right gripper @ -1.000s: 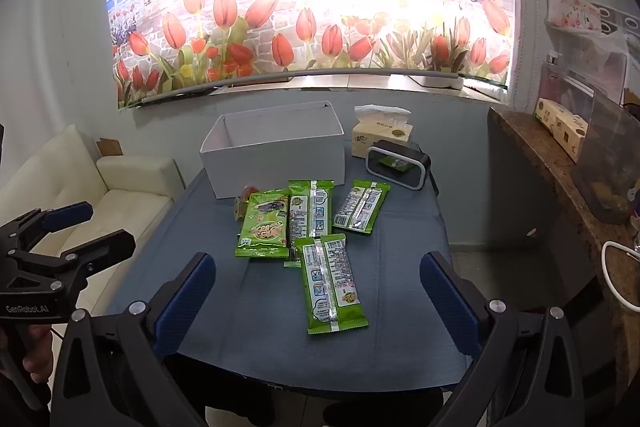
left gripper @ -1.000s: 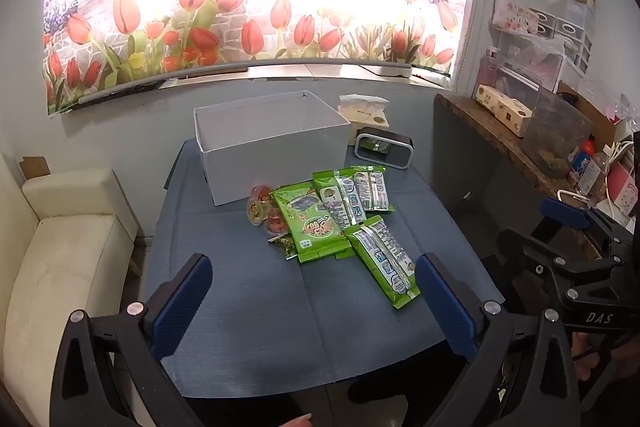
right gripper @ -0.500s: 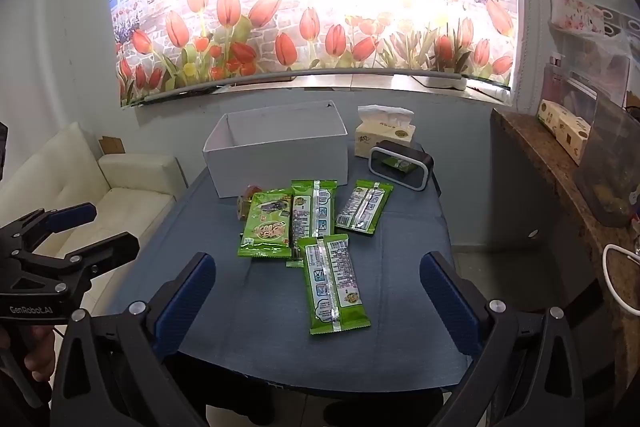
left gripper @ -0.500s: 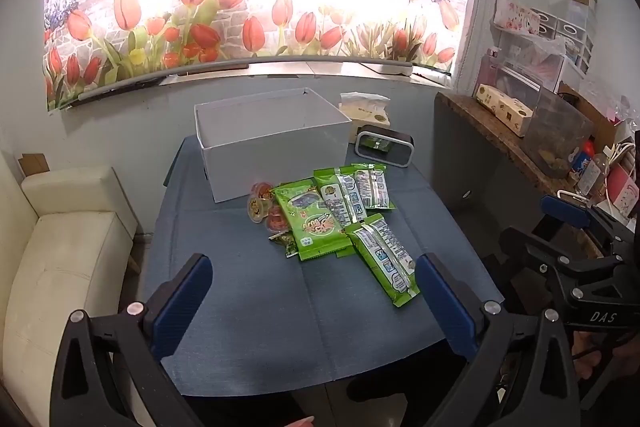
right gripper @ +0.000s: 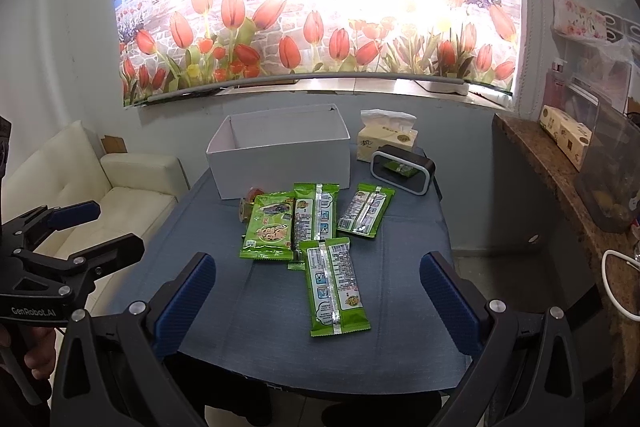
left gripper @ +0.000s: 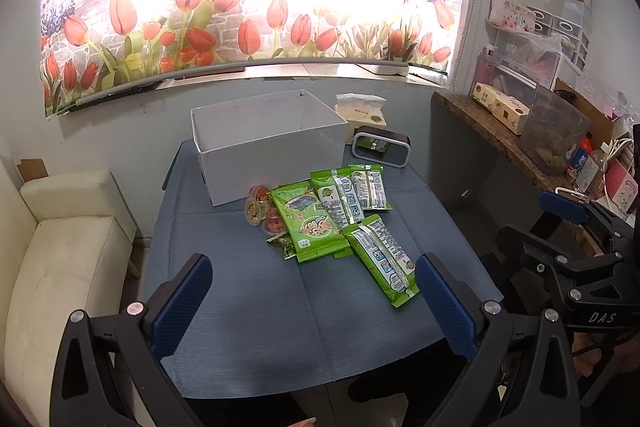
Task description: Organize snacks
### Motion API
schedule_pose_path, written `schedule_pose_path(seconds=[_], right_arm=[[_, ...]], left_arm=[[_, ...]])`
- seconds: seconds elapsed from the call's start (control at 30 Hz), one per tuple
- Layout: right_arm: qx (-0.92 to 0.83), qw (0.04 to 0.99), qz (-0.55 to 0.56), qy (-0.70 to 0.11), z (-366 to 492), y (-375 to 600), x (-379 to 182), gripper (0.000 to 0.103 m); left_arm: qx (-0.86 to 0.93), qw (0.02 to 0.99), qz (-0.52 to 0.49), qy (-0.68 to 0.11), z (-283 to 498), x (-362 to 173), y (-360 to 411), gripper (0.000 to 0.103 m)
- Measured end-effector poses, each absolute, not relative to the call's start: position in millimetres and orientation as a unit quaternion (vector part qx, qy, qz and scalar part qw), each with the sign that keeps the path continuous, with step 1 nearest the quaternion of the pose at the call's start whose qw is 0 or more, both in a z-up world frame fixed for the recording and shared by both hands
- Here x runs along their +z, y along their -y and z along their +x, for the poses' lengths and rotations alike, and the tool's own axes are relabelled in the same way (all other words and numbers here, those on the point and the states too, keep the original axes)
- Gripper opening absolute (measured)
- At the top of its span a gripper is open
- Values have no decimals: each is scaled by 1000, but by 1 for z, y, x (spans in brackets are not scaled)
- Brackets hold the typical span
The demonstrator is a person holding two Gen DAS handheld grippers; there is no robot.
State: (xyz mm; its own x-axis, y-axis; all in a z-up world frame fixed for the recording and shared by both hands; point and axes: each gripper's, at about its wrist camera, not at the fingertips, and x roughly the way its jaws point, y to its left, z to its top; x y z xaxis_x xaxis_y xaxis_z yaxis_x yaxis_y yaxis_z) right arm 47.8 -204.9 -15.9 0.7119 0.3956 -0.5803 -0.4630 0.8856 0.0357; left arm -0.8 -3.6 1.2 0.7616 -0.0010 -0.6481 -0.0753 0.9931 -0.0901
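Left wrist view: left gripper (left gripper: 312, 291) hung wide open and empty over the table (left gripper: 256, 315); green packets (left gripper: 316, 223) and jelly cups (left gripper: 256, 207) lay heaped before the white box (left gripper: 272, 163), clock (left gripper: 382, 147) and tissues (left gripper: 362, 113) beside it. Right wrist view: right gripper (right gripper: 316, 291) likewise gaped empty, one packet (right gripper: 334, 287) lying nearest, sofa (right gripper: 100, 187) at left.

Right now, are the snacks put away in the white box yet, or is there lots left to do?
Nothing looks done yet. What shows of the inside of the white box looks empty. Nothing is in hand: the left gripper and right gripper are both open, short of the snacks. Left to do: the green snack packets and the little jelly cups all lie on the blue table.
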Motion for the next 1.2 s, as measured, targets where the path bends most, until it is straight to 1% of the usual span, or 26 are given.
schedule_pose_path(seconds=[1.2], right_arm=[[229, 922, -58, -306, 48, 204, -17, 103]], left_arm=[[24, 935, -54, -349, 0, 2, 2, 103]])
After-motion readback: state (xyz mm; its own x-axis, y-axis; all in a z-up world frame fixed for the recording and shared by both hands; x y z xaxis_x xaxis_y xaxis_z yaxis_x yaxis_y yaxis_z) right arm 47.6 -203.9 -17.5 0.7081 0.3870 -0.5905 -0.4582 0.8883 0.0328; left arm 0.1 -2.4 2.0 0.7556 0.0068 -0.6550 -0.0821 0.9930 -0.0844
